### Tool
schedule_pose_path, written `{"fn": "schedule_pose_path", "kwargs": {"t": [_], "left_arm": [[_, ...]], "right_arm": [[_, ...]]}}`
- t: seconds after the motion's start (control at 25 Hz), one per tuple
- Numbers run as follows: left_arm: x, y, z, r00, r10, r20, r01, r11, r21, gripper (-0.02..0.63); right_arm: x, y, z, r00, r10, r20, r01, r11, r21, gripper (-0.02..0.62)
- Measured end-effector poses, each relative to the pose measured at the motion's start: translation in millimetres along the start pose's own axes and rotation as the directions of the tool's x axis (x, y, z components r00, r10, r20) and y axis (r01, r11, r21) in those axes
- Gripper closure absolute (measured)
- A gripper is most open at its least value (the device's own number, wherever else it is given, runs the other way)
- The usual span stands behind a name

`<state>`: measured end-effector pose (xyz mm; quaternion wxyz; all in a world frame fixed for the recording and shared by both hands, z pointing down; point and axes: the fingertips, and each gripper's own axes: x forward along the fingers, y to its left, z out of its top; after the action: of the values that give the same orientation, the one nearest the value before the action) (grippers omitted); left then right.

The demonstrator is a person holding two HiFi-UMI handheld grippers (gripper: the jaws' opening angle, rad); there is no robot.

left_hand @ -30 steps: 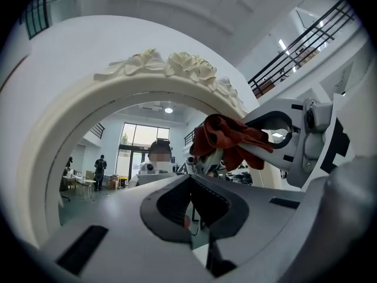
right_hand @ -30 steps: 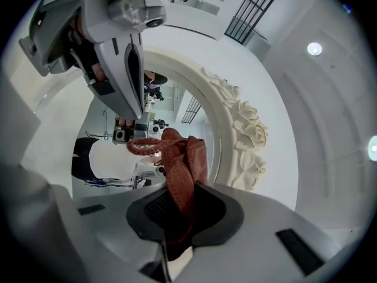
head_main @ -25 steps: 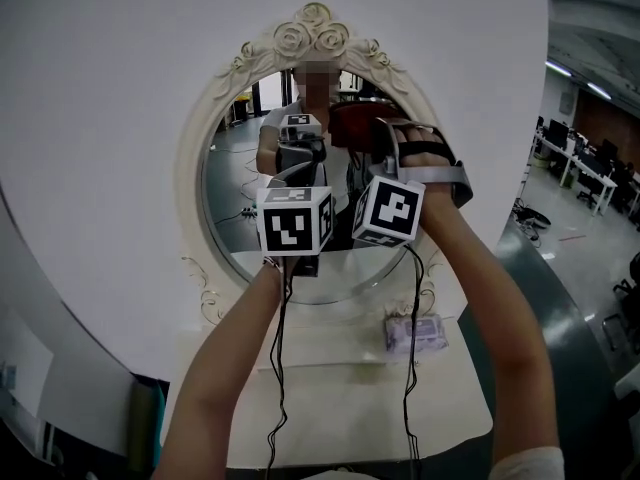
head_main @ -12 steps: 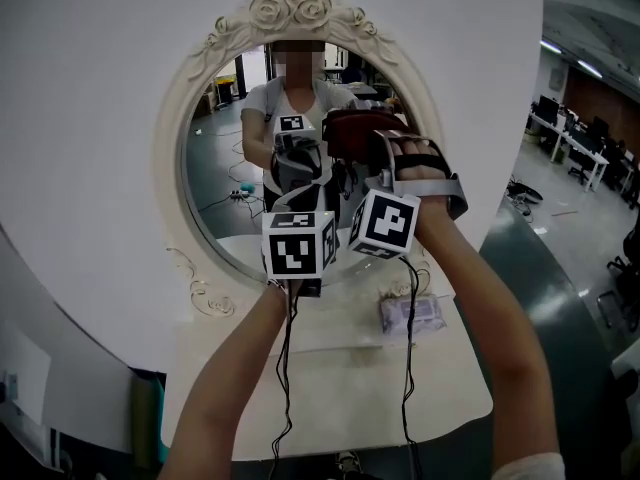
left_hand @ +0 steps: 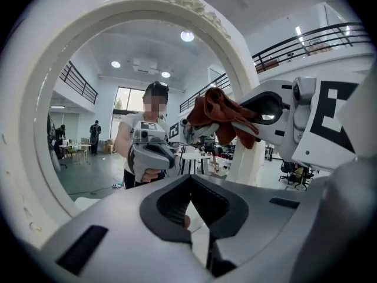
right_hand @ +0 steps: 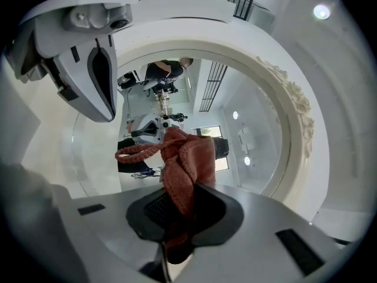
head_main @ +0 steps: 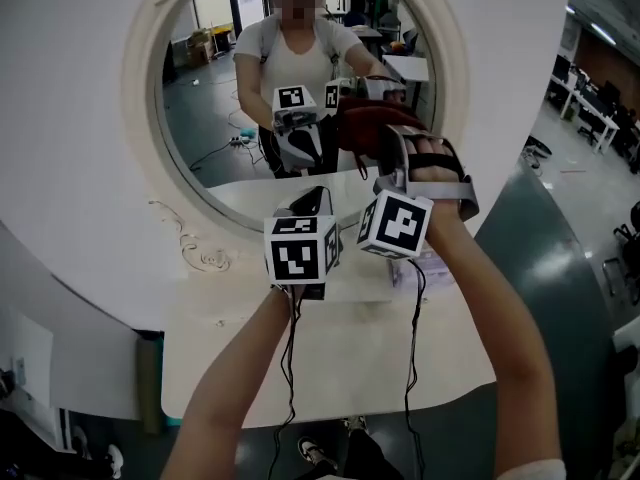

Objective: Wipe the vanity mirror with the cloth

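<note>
The vanity mirror has an ornate cream frame [head_main: 140, 148] and stands on a white table [head_main: 330, 368]. My right gripper [head_main: 385, 138] is shut on a rust-red cloth [head_main: 368, 126] and holds it at the lower right of the glass [head_main: 215, 118]. In the right gripper view the cloth [right_hand: 185, 170] bunches out of the jaws of that gripper [right_hand: 171, 229], right before the glass. My left gripper [head_main: 312, 201] is shut with nothing in it, just left of the right one and low before the mirror. In the left gripper view the cloth [left_hand: 221, 114] hangs at upper right.
A pale packet [head_main: 435, 268] lies on the table behind my right wrist. A large round white panel [head_main: 70, 168] backs the mirror. Cables hang from both grippers over the table. Desks [head_main: 590, 118] stand in the open hall at the right.
The mirror has slid up in the head view. The right gripper with the cloth has come down from the middle of the glass to its lower right. The left gripper stays beside it.
</note>
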<state>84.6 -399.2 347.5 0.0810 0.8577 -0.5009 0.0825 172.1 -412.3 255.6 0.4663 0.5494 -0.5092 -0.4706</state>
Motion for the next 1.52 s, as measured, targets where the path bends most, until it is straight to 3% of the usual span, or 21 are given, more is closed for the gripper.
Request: {"fn": "schedule_pose_path", "kwargs": {"t": [0.28, 0.56, 0.76, 1.12, 1.52], "left_arm": [[3, 3, -87, 0.994, 0.007, -0.107, -0.012, 0.999, -0.044, 0.6], [-1, 22, -182, 0.978, 0.031, -0.205, -0.048, 0.996, -0.077, 0.601], [-3, 31, -209, 0.968, 0.054, -0.245, -0.082, 0.991, -0.104, 0.601], [-12, 47, -196, 0.971, 0.083, -0.224, -0.113, 0.986, -0.125, 0.601], [-43, 60, -88, 0.992, 0.101, -0.071, -0.108, 0.989, -0.097, 0.6]], "right_arm": [[-4, 99, -6, 0.992, 0.123, -0.01, -0.123, 0.991, 0.047, 0.537], [-16, 217, 22, 0.961, 0.276, 0.026, -0.277, 0.959, 0.063, 0.537], [-19, 249, 27, 0.941, 0.335, 0.04, -0.337, 0.94, 0.06, 0.537], [-24, 246, 26, 0.935, 0.351, 0.054, -0.355, 0.932, 0.077, 0.537], [-39, 147, 35, 0.964, 0.262, 0.05, -0.265, 0.962, 0.064, 0.537]]}}
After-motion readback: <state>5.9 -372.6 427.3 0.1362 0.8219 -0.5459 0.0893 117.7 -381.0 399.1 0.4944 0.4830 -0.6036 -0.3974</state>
